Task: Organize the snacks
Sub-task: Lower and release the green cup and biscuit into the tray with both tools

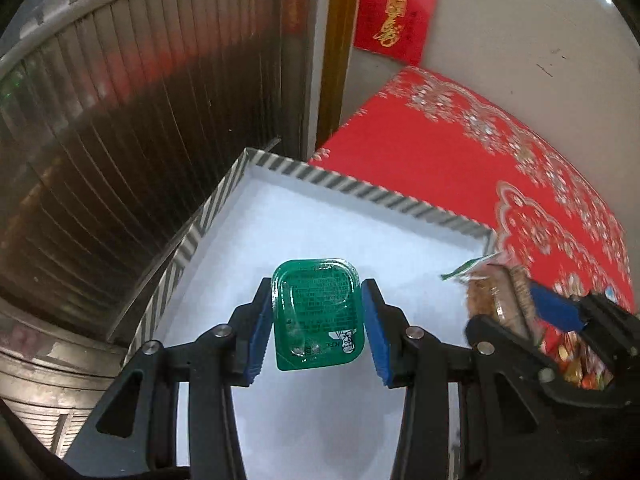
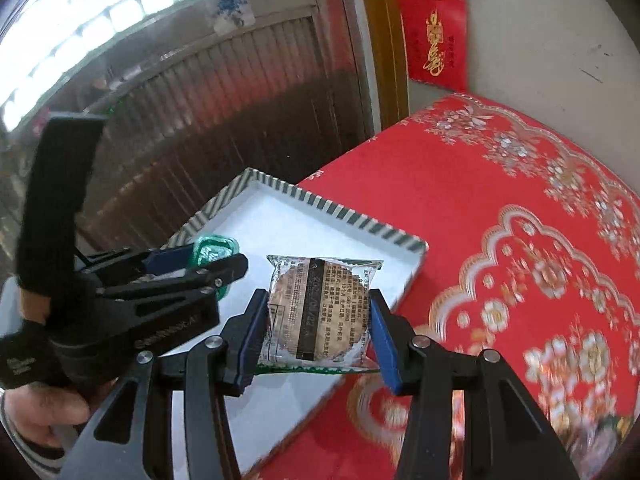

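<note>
The left gripper (image 1: 317, 322) pinches a small green sauce cup (image 1: 318, 316) by its two side edges, with its blue pads tight on it. It hangs over the white floor of the striped box (image 1: 352, 184), so it looks like it is meant to go down in there. The cup's foil top faces the camera, and its long side runs from near to far, along the fingers. The right gripper (image 2: 320, 320) squeezes a clear cookie packet (image 2: 320, 312) from its left and right sides. The packet stands up on its edge with the printed back toward the camera, and the dark strip down its middle runs near to far. It is over the near right part of the box, close to the box's right wall, just right of the green cup. Holding each snack by the sides keeps the bottom free to set down flat, I think. The box sits on a red cloth (image 2: 500, 240) with shiny flowers, at its left side. A red card (image 2: 436, 36) hangs on the far wall.
</note>
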The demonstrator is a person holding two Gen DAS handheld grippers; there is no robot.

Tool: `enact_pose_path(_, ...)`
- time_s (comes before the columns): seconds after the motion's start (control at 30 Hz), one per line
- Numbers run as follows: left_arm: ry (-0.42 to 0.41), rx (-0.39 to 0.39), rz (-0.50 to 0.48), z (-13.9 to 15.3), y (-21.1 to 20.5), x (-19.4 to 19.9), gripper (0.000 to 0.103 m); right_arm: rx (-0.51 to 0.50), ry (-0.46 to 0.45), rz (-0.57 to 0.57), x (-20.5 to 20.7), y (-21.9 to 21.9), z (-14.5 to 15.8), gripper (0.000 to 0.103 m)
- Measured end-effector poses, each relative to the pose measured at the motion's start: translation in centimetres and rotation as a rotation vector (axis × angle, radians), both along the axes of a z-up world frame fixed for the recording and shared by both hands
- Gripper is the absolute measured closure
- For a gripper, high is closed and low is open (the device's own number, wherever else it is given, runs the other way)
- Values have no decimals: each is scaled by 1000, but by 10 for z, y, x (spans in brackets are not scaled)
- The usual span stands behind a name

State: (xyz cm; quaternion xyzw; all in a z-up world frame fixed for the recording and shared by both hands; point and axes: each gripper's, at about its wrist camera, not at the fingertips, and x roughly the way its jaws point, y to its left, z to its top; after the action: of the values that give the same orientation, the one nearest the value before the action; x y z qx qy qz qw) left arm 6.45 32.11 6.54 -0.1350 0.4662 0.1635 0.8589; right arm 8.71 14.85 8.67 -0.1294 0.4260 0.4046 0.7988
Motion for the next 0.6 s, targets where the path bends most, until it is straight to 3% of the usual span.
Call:
enact_pose_path(0.47,71,5,56,-32,27,31,57,-109,-30,7,27,31,-40,53)
enact_pose_path(0.5,79,7,58,-32,28,32,55,-113,-25,7,27,32,-41,53)
enact_pose_path(0.6,80,-14,79,-34,31,30,29,-92,-19,7,27,30,-38,45)
